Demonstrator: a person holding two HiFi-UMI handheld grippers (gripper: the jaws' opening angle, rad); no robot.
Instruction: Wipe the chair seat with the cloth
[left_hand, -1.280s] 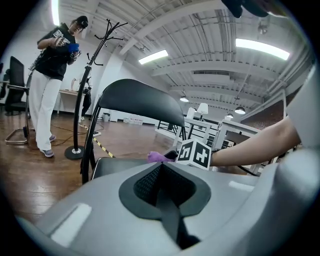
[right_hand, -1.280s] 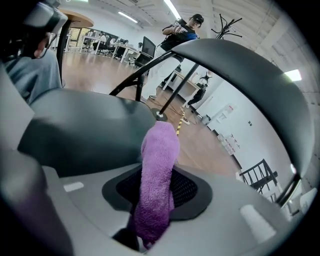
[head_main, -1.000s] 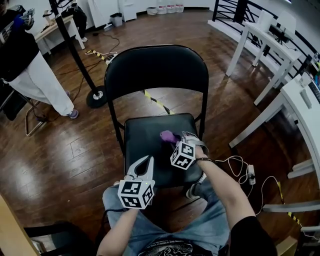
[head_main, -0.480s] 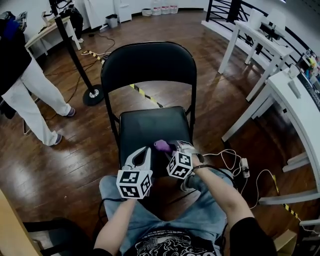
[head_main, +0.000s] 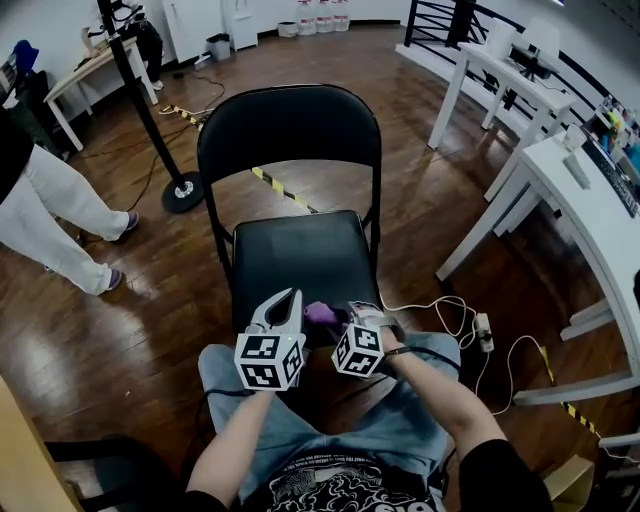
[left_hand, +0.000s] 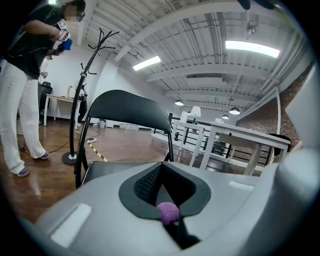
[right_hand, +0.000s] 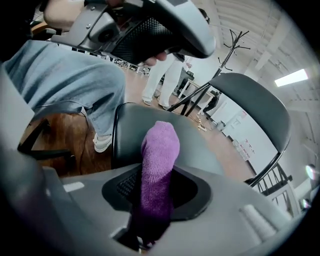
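Stroke end: cloth (head_main: 320, 312) now pulled back to the front edge of chair seat (head_main: 295, 250).
Right gripper (head_main: 362, 310) fingers clamp cloth; left gripper (head_main: 286, 300) fingers closed, idle; one pass likely done.

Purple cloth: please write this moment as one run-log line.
right gripper: shut on purple cloth, at chair seat front edge | left gripper: shut, empty

Left gripper (left_hand: 162, 176) jaws together, purple tuft (left_hand: 168, 212), possibly cloth, between them, black chair (left_hand: 127, 107) beyond
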